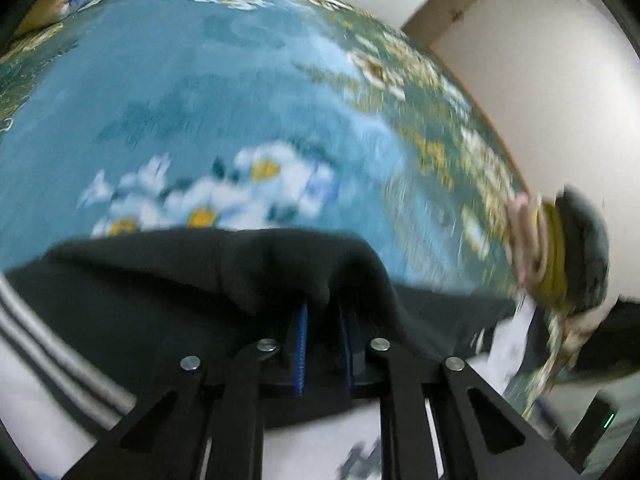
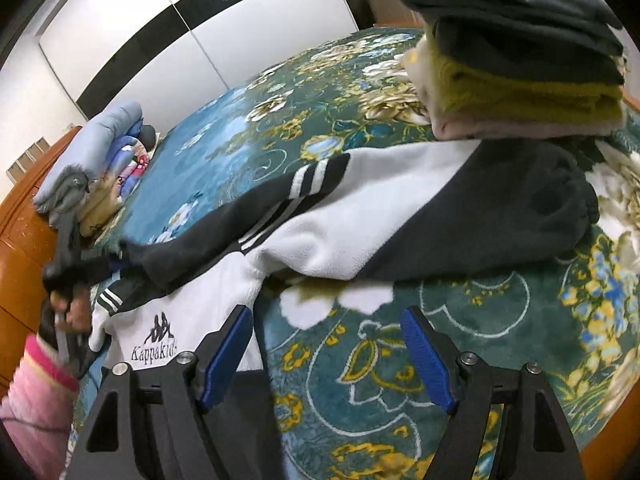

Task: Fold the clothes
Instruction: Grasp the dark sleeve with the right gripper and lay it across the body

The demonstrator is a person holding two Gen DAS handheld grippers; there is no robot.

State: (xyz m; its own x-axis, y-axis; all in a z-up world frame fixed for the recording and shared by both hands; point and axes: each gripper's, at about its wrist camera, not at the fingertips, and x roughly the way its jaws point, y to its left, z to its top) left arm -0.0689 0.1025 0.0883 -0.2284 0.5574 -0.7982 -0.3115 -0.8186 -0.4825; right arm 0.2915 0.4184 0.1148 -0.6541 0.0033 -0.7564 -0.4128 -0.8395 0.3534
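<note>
On the floral bedspread (image 2: 360,380), below the folded stack (image 2: 520,80), lies the black-and-white jacket (image 2: 360,216) — its long axis running from that stack down-left toward the left gripper (image 1: 324,320). That gripper's jaws are closed on a black sleeve edge, lifted. The right gripper (image 2: 328,356) hovers wide open, holding nothing, just beside the white hem. The fold looks midway — next, probably carry the sleeve across the body.

Floral bedspread (image 2: 248,128), white wardrobe (image 2: 224,28), folded quilts (image 2: 100,152).
</note>
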